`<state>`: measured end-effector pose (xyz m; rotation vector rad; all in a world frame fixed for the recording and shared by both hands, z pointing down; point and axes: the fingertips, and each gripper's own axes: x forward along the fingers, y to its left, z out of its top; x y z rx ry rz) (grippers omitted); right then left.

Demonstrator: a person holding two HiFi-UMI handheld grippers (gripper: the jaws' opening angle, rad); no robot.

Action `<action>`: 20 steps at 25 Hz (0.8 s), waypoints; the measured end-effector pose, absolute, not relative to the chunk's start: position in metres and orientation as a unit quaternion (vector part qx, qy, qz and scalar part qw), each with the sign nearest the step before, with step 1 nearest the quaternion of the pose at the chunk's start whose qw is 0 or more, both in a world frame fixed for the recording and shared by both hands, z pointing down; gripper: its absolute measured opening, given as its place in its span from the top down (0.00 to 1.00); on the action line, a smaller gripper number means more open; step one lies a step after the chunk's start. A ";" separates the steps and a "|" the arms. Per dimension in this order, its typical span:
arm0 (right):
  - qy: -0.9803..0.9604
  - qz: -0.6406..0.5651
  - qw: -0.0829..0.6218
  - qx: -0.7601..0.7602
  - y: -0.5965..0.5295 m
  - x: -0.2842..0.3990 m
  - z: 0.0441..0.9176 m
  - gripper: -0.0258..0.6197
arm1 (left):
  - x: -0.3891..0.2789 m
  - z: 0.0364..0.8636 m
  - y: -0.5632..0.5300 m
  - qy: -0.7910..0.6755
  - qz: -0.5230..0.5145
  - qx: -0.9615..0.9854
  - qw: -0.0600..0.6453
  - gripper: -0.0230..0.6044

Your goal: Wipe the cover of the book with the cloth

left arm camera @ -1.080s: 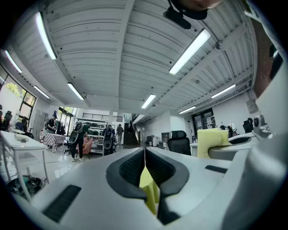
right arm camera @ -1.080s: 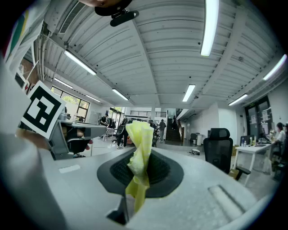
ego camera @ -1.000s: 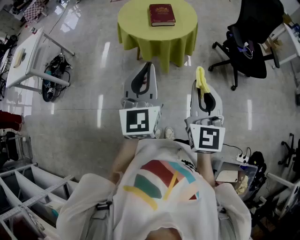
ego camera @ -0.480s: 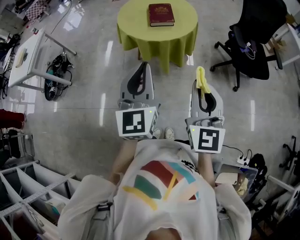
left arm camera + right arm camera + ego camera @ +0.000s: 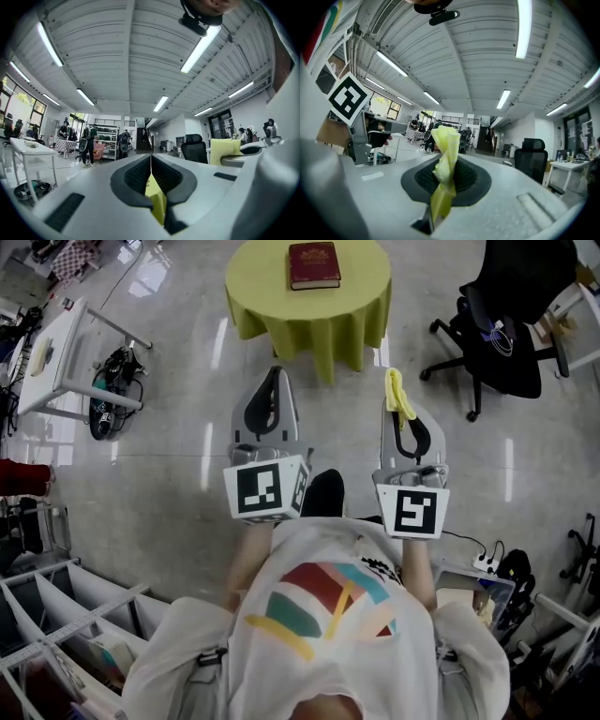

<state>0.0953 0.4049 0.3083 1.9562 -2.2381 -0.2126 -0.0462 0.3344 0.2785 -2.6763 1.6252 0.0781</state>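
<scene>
The dark red book (image 5: 314, 265) lies on a round table with a yellow-green cover (image 5: 309, 310) at the top of the head view, well ahead of both grippers. My left gripper (image 5: 275, 373) is held out over the floor, jaws shut with nothing in them; in the left gripper view (image 5: 151, 158) the two pads meet along a thin line. My right gripper (image 5: 394, 382) is shut on a twisted yellow cloth (image 5: 401, 397), which sticks up from between its pads (image 5: 446, 154). That cloth (image 5: 226, 150) also shows at the right of the left gripper view.
A black office chair (image 5: 502, 324) stands right of the round table. A white table (image 5: 47, 352) and a bag with cables (image 5: 108, 395) are at the left. White shelving (image 5: 56, 615) is at the lower left, a power strip (image 5: 485, 560) at the lower right.
Both grippers have moved forward toward the round table, which sits higher in the head view. A dark shoe has stepped forward between the grippers. Both grips are unchanged.
</scene>
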 end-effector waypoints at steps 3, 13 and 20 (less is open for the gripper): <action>-0.747 -0.080 0.085 0.654 0.397 0.103 0.305 0.92 | -0.046 0.275 0.324 0.526 0.032 -0.850 0.000 0.94; -0.733 -0.109 0.083 0.667 0.344 0.117 0.302 0.92 | -0.044 0.274 0.262 0.529 0.064 -0.846 0.006 0.94; -0.721 -0.124 0.096 0.675 0.259 0.121 0.294 0.92 | -0.041 0.277 0.169 0.522 0.073 -0.850 -0.015 0.94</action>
